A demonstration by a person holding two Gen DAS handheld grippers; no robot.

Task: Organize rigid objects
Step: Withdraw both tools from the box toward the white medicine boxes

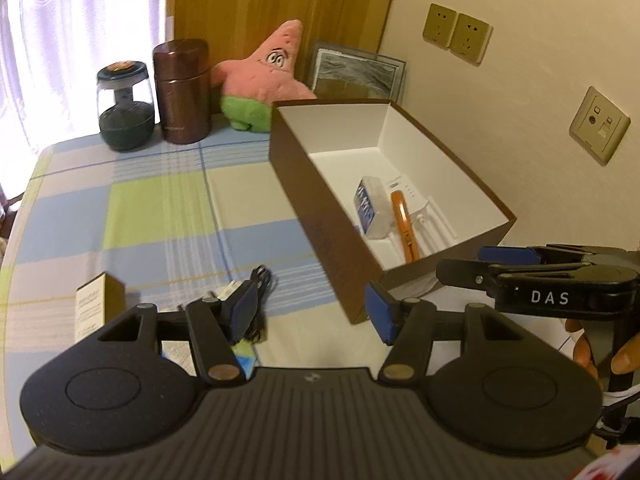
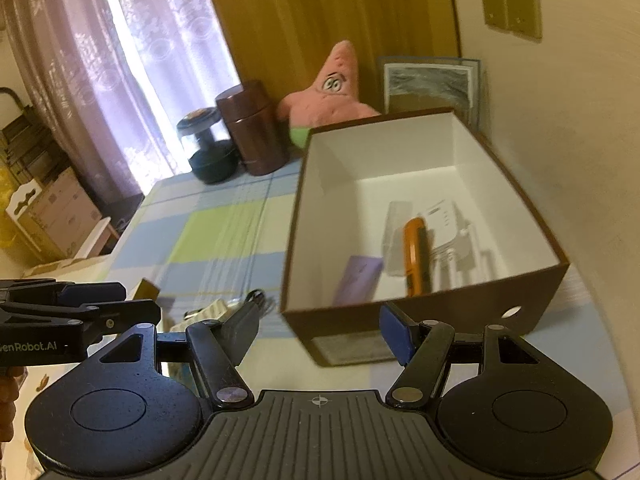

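Observation:
A brown box (image 1: 320,216) with a white inside stands on the checked tablecloth by the wall. In it lie a blue-and-white pack (image 1: 368,200), an orange tool (image 1: 406,228) and a white device (image 1: 426,210). The right wrist view also shows a purple item (image 2: 356,280) in the box (image 2: 440,300) beside the orange tool (image 2: 414,256). My left gripper (image 1: 310,316) is open and holds nothing, just short of the box's near corner. My right gripper (image 2: 318,330) is open and holds nothing, in front of the box's near wall. A black cable (image 1: 258,280) and a small carton (image 1: 96,304) lie left of the box.
A glass jar (image 1: 126,104), a brown canister (image 1: 182,90), a pink star plush (image 1: 264,76) and a framed picture (image 1: 356,72) line the back of the table. Wall sockets (image 1: 458,32) sit above the box. Cardboard boxes (image 2: 52,208) stand on the floor by the curtain.

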